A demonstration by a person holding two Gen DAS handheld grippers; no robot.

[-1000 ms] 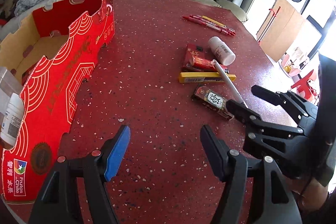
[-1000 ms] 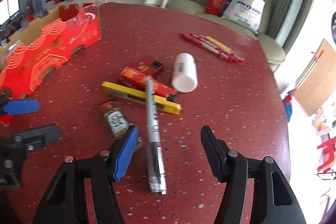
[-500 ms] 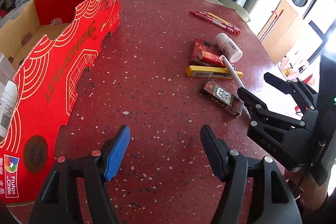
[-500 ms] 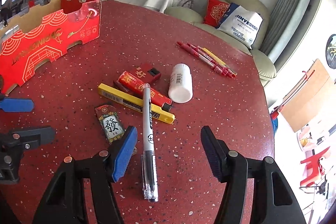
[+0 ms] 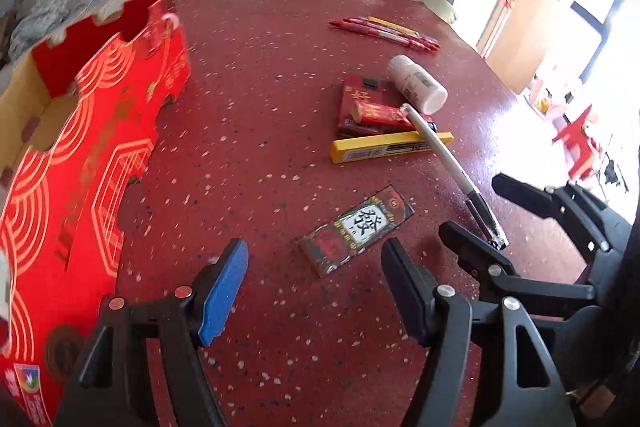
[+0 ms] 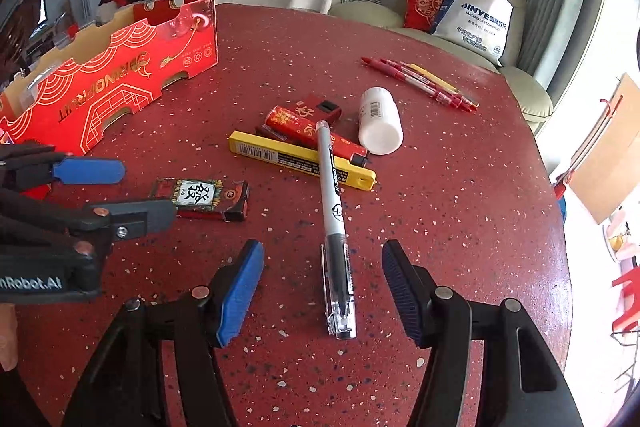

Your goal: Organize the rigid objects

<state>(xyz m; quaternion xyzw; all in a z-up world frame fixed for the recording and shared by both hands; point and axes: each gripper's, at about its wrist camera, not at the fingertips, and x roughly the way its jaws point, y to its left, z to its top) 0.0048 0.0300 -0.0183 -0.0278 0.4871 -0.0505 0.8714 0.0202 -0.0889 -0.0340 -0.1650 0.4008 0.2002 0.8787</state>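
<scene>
A small dark card box (image 5: 358,227) printed with a white Chinese character lies flat on the red table, just ahead of my open left gripper (image 5: 316,287), which holds nothing. The right wrist view shows the same box (image 6: 200,197) beside the left gripper (image 6: 116,193). A white pen with a clear cap (image 6: 336,227) lies with its cap end between the fingers of my right gripper (image 6: 322,291). The pads stand apart from the pen on both sides. From the left wrist, the right gripper (image 5: 496,219) straddles the pen (image 5: 444,155).
The pen's far end rests on a yellow blade case (image 6: 300,159), beside a red tube (image 6: 312,133), a red box (image 6: 320,107) and a lying white bottle (image 6: 380,123). Several red pens (image 6: 420,83) lie farther back. An open red cardboard box (image 6: 112,83) stands left.
My left gripper has swung toward the card box, which now lies right before its fingers. The pen has come to lie more centrally between the right gripper's fingers.
</scene>
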